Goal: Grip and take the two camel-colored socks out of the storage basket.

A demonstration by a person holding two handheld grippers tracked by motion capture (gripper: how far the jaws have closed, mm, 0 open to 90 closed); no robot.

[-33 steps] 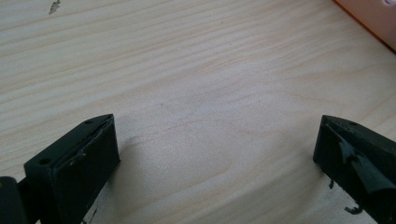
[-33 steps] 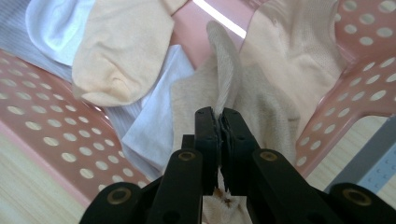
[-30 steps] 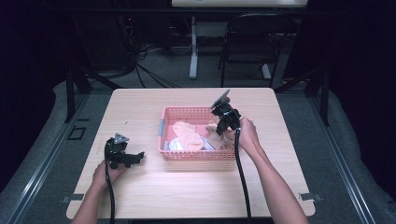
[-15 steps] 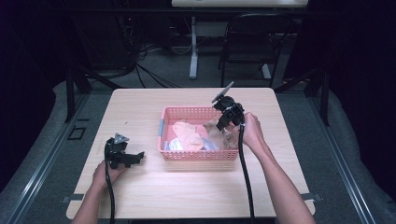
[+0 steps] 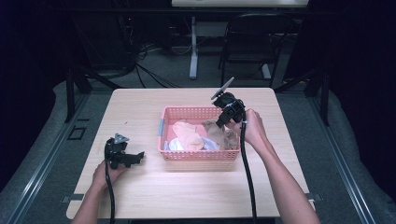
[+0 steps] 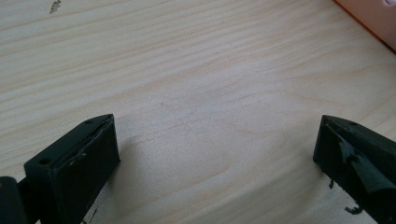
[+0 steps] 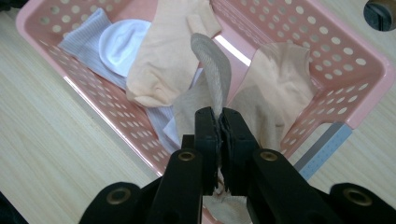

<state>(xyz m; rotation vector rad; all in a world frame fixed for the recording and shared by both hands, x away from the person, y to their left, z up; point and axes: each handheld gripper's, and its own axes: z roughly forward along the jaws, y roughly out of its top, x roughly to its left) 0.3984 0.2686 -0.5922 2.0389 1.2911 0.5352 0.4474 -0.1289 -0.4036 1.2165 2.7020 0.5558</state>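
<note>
A pale wooden table [image 5: 154, 196] stands mid-frame in a dark room. The right gripper [image 7: 219, 122] pinches a grey-beige sock [image 7: 212, 65] over the pink basket [image 7: 348, 100]; its lower end is hidden. Lower left, the left gripper [image 6: 217, 149] gapes, empty.

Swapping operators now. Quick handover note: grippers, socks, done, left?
Right gripper: shut on a tan sock, lifting it over the pink basket.
Left gripper: open, resting on the table left of the basket, nothing between its jaws.
In the basket: a peach sock, a white sock, other pale pieces.
Done: one sock gripped.
Left: probably carry it out, then the rest.
</note>
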